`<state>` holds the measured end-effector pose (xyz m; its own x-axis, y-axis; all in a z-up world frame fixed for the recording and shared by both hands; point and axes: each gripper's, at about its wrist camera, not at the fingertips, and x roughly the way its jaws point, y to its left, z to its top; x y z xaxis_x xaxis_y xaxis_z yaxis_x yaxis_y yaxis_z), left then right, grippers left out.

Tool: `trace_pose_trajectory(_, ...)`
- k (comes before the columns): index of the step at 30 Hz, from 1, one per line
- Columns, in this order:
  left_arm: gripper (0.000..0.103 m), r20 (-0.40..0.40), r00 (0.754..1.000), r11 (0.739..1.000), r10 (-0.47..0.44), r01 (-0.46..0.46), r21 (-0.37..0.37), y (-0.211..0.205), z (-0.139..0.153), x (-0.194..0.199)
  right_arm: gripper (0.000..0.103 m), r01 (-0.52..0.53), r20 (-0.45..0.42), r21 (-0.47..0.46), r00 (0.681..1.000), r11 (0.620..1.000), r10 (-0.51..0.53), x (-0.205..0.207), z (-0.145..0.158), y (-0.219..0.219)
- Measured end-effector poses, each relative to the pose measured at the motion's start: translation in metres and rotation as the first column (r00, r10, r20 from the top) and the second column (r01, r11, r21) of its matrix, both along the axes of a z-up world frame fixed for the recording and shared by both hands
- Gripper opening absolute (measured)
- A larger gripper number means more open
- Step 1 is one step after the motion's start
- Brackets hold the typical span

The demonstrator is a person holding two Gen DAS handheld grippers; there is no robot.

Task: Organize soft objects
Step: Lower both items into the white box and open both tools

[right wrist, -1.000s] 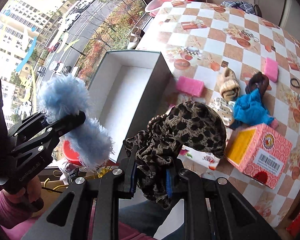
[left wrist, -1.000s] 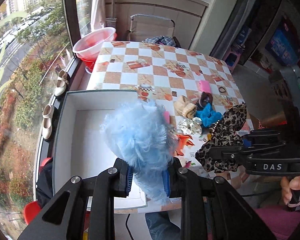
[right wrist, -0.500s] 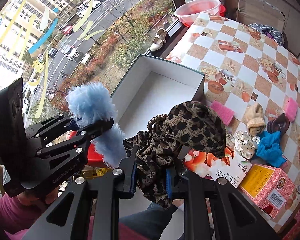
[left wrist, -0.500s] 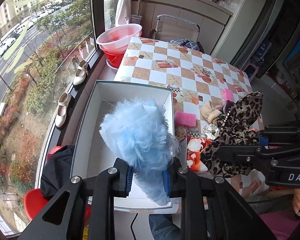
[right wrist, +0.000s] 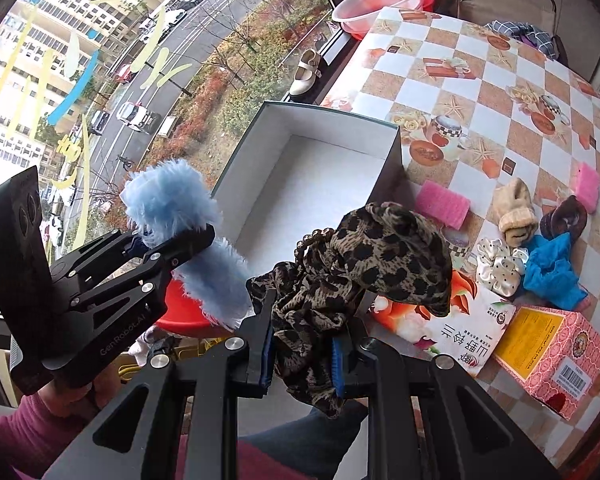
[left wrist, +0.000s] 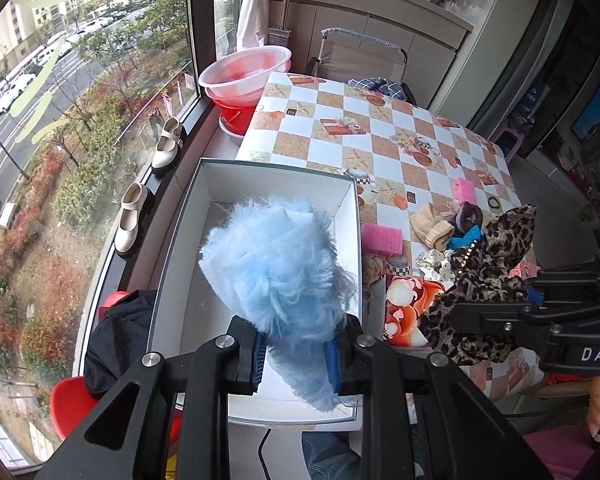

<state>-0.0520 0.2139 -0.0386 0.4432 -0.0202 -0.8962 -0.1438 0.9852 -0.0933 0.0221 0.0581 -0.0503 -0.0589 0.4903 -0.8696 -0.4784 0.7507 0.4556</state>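
My left gripper [left wrist: 296,354] is shut on a fluffy light-blue soft thing [left wrist: 276,264] and holds it above the near end of the open white box [left wrist: 172,248]. It also shows in the right wrist view [right wrist: 168,204]. My right gripper [right wrist: 302,364] is shut on a leopard-print cloth [right wrist: 372,256], held beside the box's near right corner; the cloth shows in the left wrist view [left wrist: 484,276] too. The white box [right wrist: 312,184] has nothing inside. Loose soft items lie on the checkered table [right wrist: 480,92]: a pink sponge [right wrist: 442,204], a beige sock [right wrist: 514,212], a blue cloth [right wrist: 552,268].
A flat printed box [right wrist: 452,328] and a pink carton [right wrist: 552,360] lie at the table's near right. A white dotted scrunchie [right wrist: 498,264], a brown scrunchie [right wrist: 564,216] and a second pink sponge [right wrist: 586,186] lie nearby. Basins [left wrist: 244,76] and shoes [left wrist: 130,220] sit by the window.
Both grippers have drawn back and up from the table, each still holding its item. The whole box and more of the table have come into view.
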Motion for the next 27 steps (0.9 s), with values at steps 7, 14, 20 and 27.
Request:
trace_pose_trajectory(7,0.026,-0.043,0.998,0.999,0.049,-0.048,0.015,0.012,-0.016,-0.005,0.023,-0.025,-0.036,-0.012,0.999,1.000,0.024,-0.003,-0.012,0.007)
trace_pose_trajectory(14,0.026,-0.066,0.993,0.995,0.095,-0.094,0.018,0.021,-0.026,-0.011,0.023,-0.096,-0.032,-0.020,0.995,0.995,0.096,-0.005,-0.014,0.031)
trace_pose_trajectory(20,0.026,-0.085,0.989,0.992,0.122,-0.122,0.014,0.029,-0.033,-0.015,0.023,-0.166,-0.029,-0.035,0.986,0.985,0.165,-0.012,-0.017,0.054)
trace_pose_trajectory(27,0.027,-0.104,0.985,0.991,0.137,-0.136,0.019,0.036,-0.040,-0.019,0.023,-0.206,-0.031,-0.046,0.978,0.977,0.205,-0.016,-0.021,0.072)
